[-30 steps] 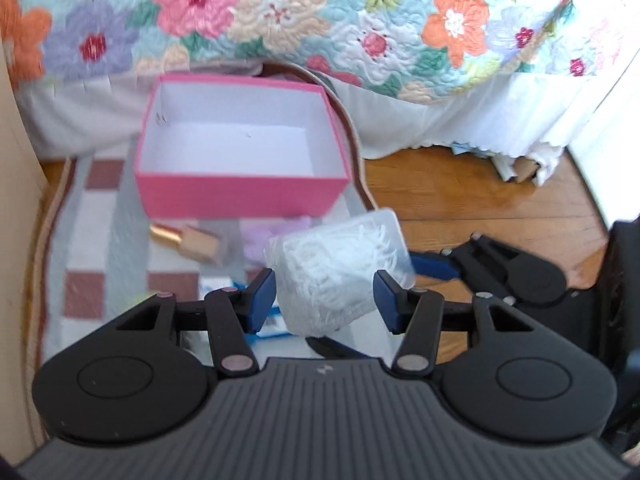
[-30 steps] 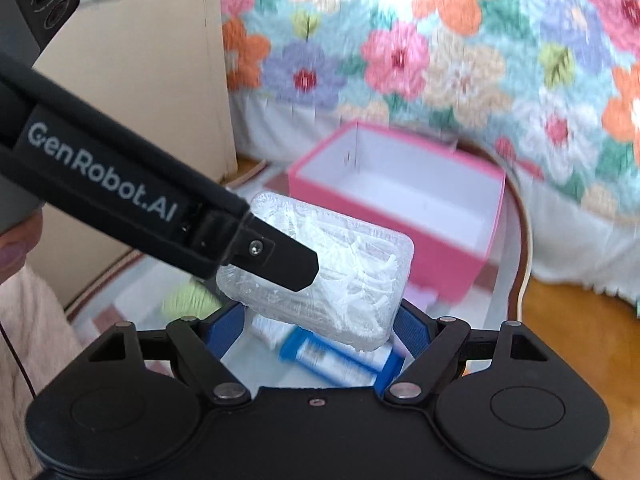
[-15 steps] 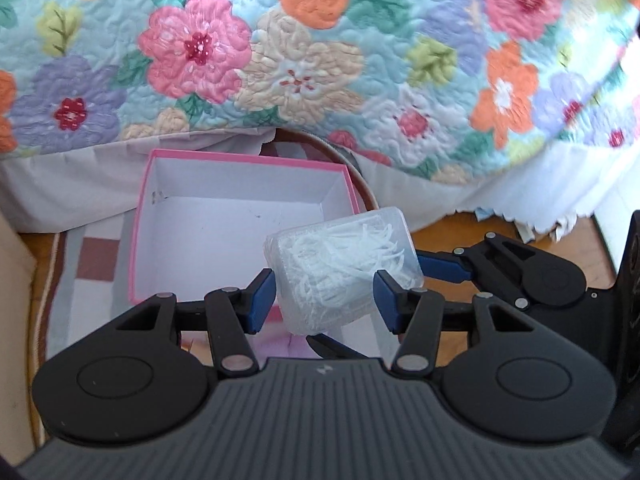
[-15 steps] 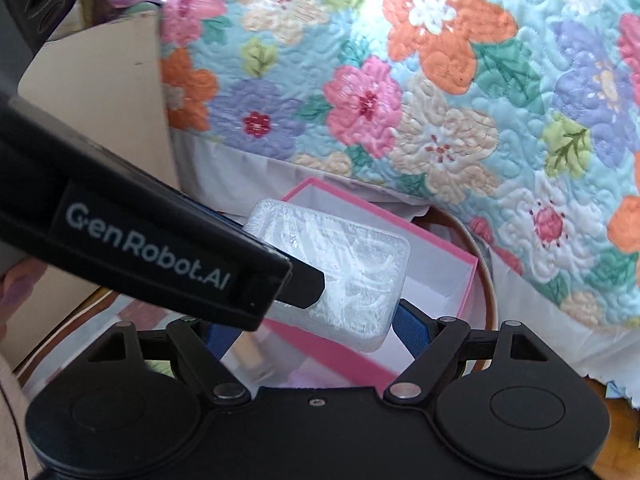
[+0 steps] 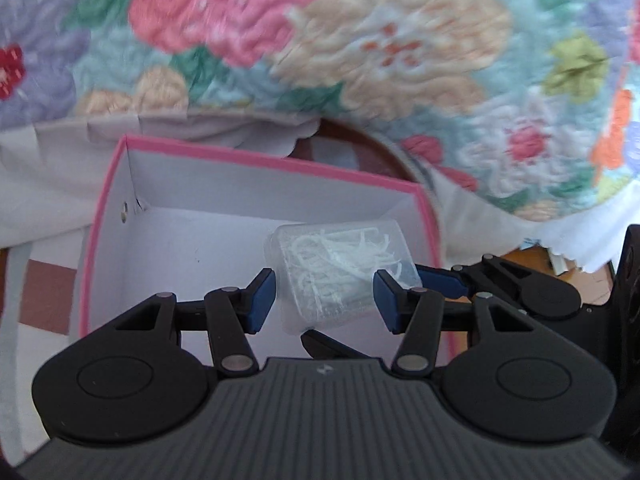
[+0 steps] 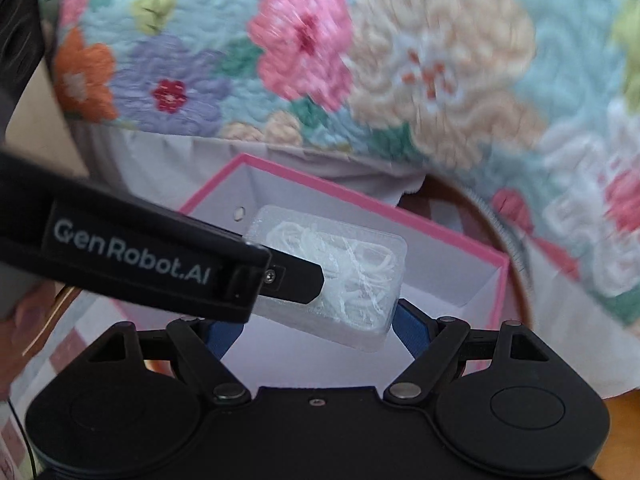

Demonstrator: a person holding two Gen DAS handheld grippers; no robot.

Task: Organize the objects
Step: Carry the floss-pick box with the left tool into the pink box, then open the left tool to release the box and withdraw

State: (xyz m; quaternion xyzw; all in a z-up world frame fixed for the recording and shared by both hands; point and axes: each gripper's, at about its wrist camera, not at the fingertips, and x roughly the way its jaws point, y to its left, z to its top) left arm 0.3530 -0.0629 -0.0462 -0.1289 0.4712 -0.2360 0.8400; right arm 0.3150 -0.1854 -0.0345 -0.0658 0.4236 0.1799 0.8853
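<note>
Together both claws carry the clear floss-pick case (image 5: 344, 276) over the pink box (image 5: 256, 160): right claw (image 6: 308, 326) pinches its ends, left claw (image 5: 324, 300) its sides, presumably for steadiness before lowering.

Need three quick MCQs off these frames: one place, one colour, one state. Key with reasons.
1. Where is the clear case?
A) held over the box opening
B) inside a drawer
C) on a shelf

2. Box rim colour?
A) green
B) pink
C) black

3. Box top?
A) lidded
B) taped shut
C) open

Key: A, the white box floor shows beneath the case; B, a pink edge runs around the white walls; C, the inside is in plain view.
</note>
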